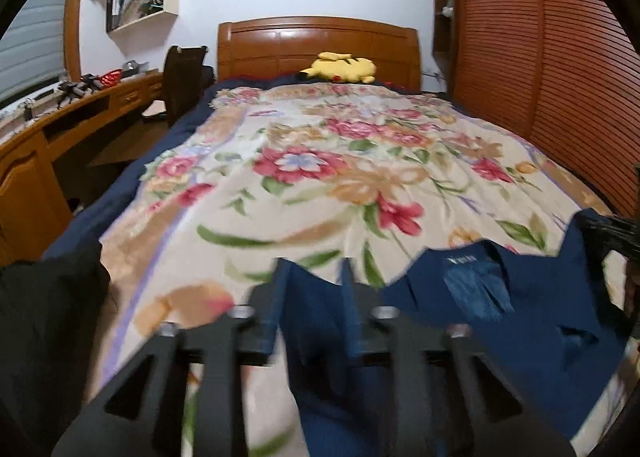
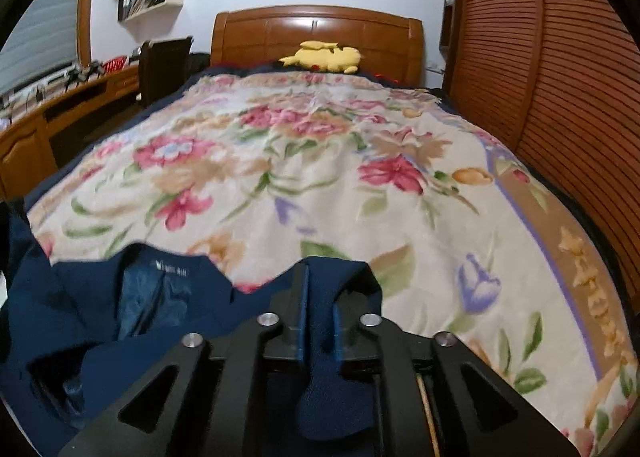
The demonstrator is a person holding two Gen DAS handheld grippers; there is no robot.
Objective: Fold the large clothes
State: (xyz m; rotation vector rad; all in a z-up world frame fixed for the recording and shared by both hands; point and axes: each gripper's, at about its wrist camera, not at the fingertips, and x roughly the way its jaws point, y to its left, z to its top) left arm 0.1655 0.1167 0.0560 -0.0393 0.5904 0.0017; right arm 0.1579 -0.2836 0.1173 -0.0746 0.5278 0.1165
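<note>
Black fingers of the left gripper (image 1: 314, 281) are pinching a fold of the navy garment (image 1: 492, 317), with cloth bunching between them and hanging below. Likewise, the right gripper (image 2: 320, 289) is clamping another fold of the same garment (image 2: 120, 317). Between the two grips the garment is hanging suspended, its collar and neck label (image 1: 461, 259) facing up, above the near end of the floral blanket (image 1: 320, 161) that is covering the bed. At the far end, a yellow plush toy (image 2: 322, 56) is lying against the wooden headboard (image 2: 316, 31).
</note>
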